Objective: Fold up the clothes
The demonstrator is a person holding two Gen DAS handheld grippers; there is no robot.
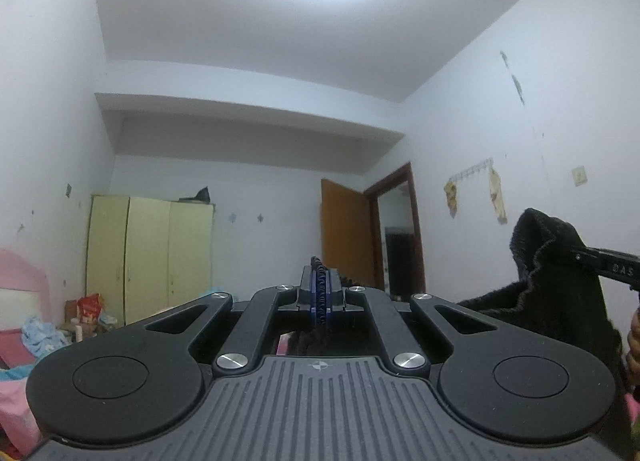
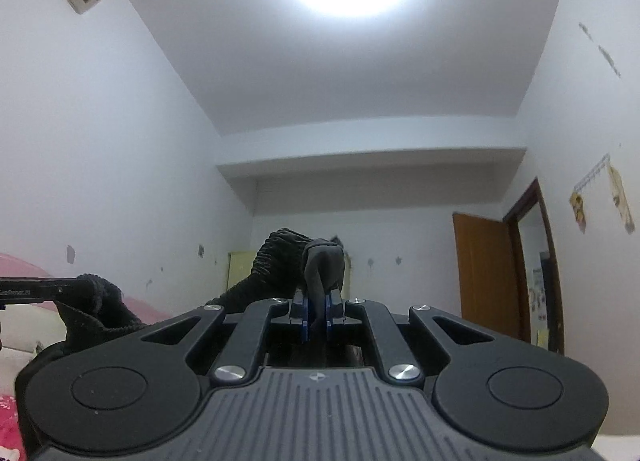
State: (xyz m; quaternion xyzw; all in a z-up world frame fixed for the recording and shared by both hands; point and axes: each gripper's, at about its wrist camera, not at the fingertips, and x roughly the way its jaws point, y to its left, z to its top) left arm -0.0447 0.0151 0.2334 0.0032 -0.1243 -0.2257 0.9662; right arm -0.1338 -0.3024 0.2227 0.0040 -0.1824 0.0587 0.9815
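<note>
Black, ribbed-knit garment (image 2: 280, 261), soft, limp and light, hangs in mid-air between your left gripper (image 1: 320, 293) and right gripper (image 2: 316, 313), both jaws pinching its gathered upper edge; keep hold at these two corners.

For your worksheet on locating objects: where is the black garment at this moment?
The black garment hangs in the air between both grippers: the right gripper pinches one bunched edge, the left gripper the other, in front of the yellow wardrobe.
</note>
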